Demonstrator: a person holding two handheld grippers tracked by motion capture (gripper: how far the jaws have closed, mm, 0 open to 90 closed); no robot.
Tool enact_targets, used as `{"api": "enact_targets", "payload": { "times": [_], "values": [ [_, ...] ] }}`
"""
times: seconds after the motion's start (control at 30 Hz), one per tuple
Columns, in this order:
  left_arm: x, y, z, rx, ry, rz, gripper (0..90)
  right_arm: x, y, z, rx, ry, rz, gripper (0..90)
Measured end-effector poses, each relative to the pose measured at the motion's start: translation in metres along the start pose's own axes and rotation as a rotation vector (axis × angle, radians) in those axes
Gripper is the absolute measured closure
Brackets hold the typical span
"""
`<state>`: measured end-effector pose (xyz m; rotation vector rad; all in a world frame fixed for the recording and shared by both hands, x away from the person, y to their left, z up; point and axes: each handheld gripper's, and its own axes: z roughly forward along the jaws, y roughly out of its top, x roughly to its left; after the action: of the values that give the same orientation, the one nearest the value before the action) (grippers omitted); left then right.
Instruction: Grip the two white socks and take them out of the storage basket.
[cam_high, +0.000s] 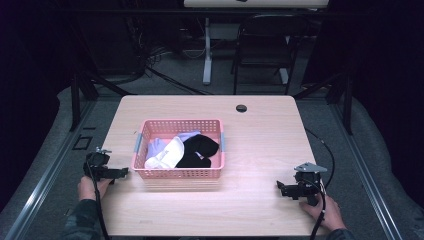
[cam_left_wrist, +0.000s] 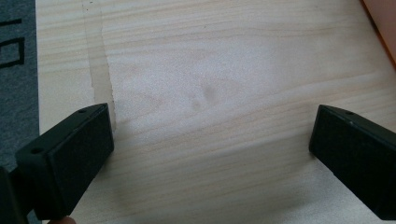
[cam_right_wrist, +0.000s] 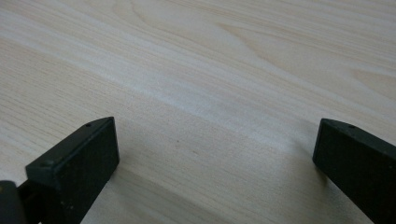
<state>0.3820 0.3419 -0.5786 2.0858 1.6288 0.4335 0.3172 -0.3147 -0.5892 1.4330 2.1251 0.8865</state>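
Observation:
A pink plastic basket (cam_high: 150, 173) stands on the light wooden table (cam_high: 260, 145), left of centre. Inside it lie white socks (cam_high: 167, 155), a pale lilac one (cam_high: 156, 147) and black ones (cam_high: 200, 147). My left gripper (cam_high: 125, 172) rests at the table's left edge, just left of the basket's near corner, pointing toward it. Its jaws are open over bare wood (cam_left_wrist: 210, 140), with a corner of the basket (cam_left_wrist: 380, 23) at the upper right. My right gripper (cam_high: 280, 187) lies low at the near right of the table, pointing left. It is open with nothing between its fingers (cam_right_wrist: 74, 168).
A dark cable hole (cam_high: 241, 108) sits near the table's far edge. Beyond the table stand a black chair (cam_high: 265, 45) and a white desk leg (cam_high: 206, 50). Metal rails (cam_high: 45, 175) run along the grey floor on both sides. A cable (cam_high: 325, 150) trails off the right edge.

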Motion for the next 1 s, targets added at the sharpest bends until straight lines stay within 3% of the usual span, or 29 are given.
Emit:
{"api": "enact_targets", "payload": {
  "times": [0.3,0.5,0.7,0.77,0.93,1.0],
  "values": [
    [0.001,0.0,0.0,0.006,-0.008,0.011,0.0,0.0,0.0,0.0,0.0,0.0,0.0,0.0],
    [-0.001,0.001,-0.002,0.02,-0.045,0.036,0.0,0.0,0.0,0.0,0.0,0.001,0.0,0.0],
    [-0.003,0.005,-0.005,0.027,-0.049,0.055,0.0,0.0,0.0,0.0,0.0,0.0,0.0,0.0],
    [-0.002,0.007,-0.006,0.015,-0.067,0.045,0.1,0.0,-0.001,0.0,-0.005,-0.004,0.007,0.0],
    [-0.003,0.012,-0.02,-0.042,-0.04,0.064,0.1,0.0,-0.001,-0.001,-0.003,-0.01,0.011,0.0],
    [-0.002,0.013,-0.026,-0.048,-0.056,0.059,0.1,0.0,-0.001,-0.001,-0.004,-0.01,0.011,0.0]
  ]
}}
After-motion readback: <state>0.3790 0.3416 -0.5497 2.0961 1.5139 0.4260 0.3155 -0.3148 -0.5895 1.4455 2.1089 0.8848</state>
